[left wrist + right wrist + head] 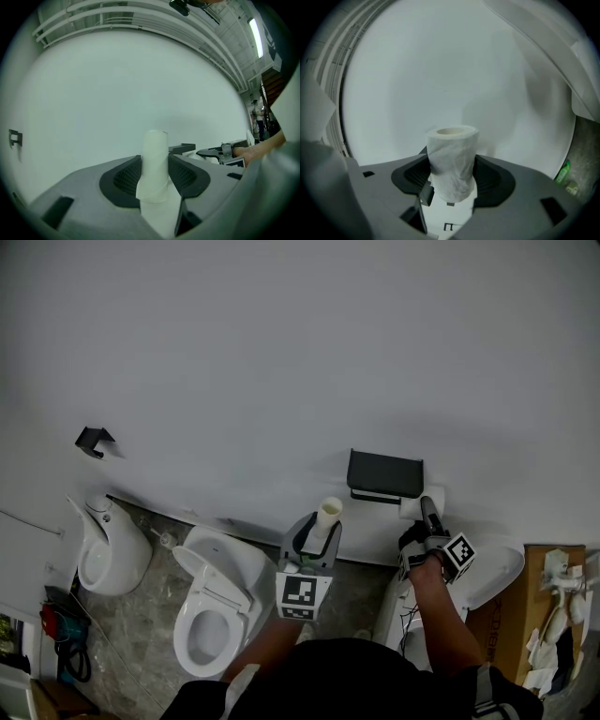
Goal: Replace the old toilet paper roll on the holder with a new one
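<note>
The new toilet paper roll (pixel 452 161) is clamped between the jaws of the right gripper (pixel 424 510), its open core end up and its wrap of loose paper crumpled where the pads press in. In the head view it is just under the right end of the black holder (pixel 384 474), which is fixed low on the pale wall (pixel 281 352); whether roll and holder touch cannot be told.

The old roll (pixel 154 164), a slim tube with a last scrap of paper round it, is pinched upright between the jaws of the left gripper (pixel 317 535). It stands left of the holder and apart from it, with nothing between the two.

Below the left gripper a white toilet (pixel 211 606) stands with its lid up on the grey stone floor (pixel 150 615). Further left along the wall are a urinal (pixel 105 549) and, above it, a small black hook (pixel 94 440). Under the right gripper sits another white fixture (pixel 492 573), with a cardboard box (pixel 525 601) beside it at the right edge. The right gripper view catches a green bottle (pixel 564 171) low at its right.
</note>
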`<state>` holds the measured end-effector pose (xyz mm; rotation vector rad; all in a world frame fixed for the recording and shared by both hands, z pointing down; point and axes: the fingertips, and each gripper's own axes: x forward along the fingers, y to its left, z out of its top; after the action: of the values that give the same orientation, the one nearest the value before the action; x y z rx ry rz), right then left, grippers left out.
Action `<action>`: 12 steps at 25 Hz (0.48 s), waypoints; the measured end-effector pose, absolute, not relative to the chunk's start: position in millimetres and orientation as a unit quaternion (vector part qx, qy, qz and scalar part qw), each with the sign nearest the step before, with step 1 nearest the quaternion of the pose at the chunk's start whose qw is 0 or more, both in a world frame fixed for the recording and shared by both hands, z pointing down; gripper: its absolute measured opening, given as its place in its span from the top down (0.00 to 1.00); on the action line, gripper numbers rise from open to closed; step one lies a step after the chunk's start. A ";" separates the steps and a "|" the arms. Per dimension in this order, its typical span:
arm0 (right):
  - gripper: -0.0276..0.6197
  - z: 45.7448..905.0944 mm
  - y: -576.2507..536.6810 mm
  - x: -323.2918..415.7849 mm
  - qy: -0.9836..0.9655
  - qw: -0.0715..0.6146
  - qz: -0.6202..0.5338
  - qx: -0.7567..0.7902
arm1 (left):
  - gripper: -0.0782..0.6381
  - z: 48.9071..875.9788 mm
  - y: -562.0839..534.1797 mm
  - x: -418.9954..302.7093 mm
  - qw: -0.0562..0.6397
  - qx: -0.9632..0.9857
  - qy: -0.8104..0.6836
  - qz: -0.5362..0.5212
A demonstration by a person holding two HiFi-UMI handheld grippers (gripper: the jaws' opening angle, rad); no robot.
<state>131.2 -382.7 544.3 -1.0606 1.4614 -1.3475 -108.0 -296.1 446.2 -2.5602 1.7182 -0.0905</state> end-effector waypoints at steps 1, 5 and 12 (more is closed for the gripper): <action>0.54 541.9 -381.7 128.3 0.588 0.428 -0.540 -0.423 | 0.64 444.7 -295.3 -107.9 0.030 -0.829 0.558 -0.029; 0.54 537.9 -380.2 114.1 0.598 0.427 -0.543 -0.407 | 0.64 442.5 -292.4 -110.0 0.033 -0.826 0.562 -0.028; 0.54 541.4 -381.3 65.1 0.596 0.421 -0.564 -0.386 | 0.64 445.9 -289.2 -138.0 0.025 -0.819 0.572 -0.031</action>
<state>65.1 -381.3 541.4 -0.9661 1.4942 -1.4129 -138.0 -289.2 445.9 -2.5332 1.7694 -0.0946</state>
